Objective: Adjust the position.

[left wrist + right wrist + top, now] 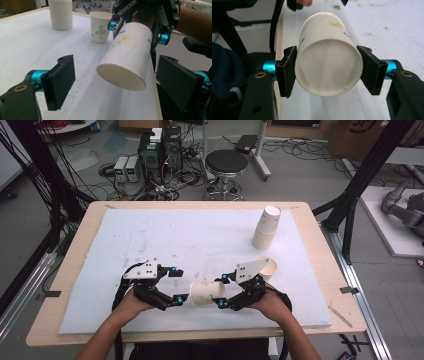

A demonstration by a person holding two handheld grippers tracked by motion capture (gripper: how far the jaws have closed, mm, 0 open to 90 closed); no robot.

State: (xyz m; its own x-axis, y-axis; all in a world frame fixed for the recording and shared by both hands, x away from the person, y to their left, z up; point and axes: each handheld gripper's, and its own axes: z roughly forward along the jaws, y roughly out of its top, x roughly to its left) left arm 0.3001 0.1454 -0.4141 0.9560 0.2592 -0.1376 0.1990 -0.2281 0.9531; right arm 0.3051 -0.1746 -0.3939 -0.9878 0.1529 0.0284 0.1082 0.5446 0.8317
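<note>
The right hand-held gripper (223,291) is clenched on a flowered paper cup (207,293), low in the centre of the high view, above the bench (150,235). The cup lies sideways, its closed bottom toward the released left hand-held gripper (177,285), which is nearest and just beside it

grey floor (300,175), black stool (226,162), tangled cables (170,180).
</note>
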